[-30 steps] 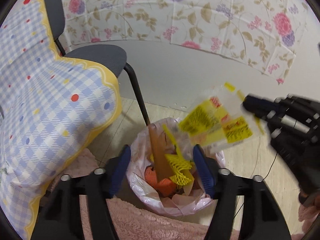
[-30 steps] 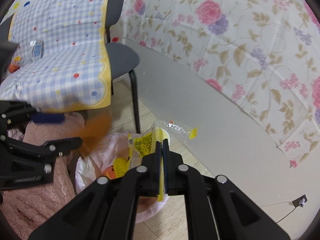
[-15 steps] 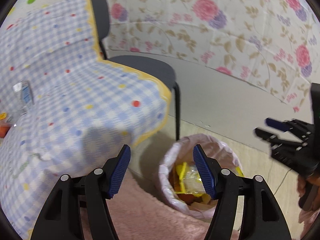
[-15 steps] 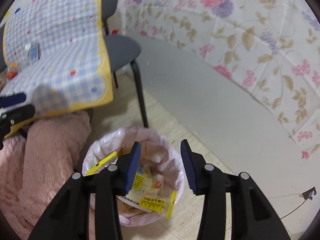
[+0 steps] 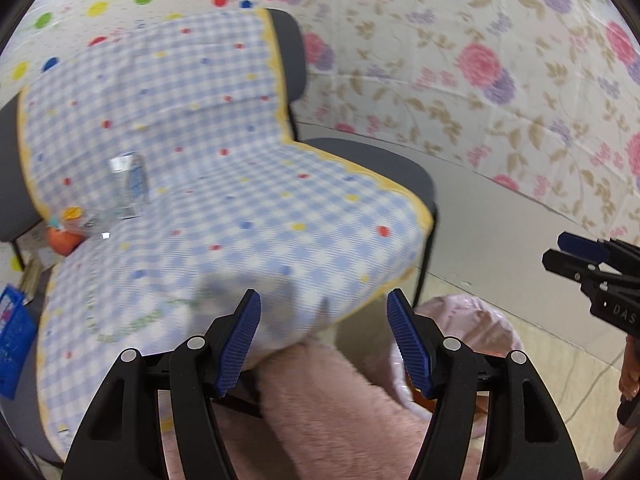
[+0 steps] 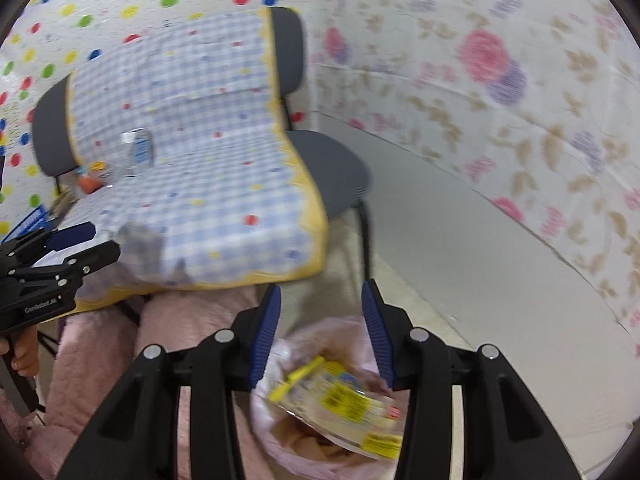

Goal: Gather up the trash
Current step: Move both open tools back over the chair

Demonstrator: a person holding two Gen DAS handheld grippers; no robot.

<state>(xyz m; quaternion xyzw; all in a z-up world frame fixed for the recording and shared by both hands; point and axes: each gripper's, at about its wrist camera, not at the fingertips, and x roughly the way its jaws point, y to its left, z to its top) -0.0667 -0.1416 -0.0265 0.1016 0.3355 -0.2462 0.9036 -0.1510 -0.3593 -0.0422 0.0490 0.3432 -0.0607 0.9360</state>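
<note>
Bright, even indoor light in both views; source not visible. Shadows soft: grey patch on checked cloth (image 5: 240, 184) near its front edge, dim gap under chair seat (image 6: 332, 168). No strong glare; faint sheen on pink bin bag (image 5: 492, 328). Motion blur over both views, heaviest on floral wall covering (image 6: 500, 92) and yellow wrapper (image 6: 340, 400); print unreadable. Gripper fingers (image 5: 240, 340) sharp. Strong fisheye bending, dark vignette at corners.
</note>
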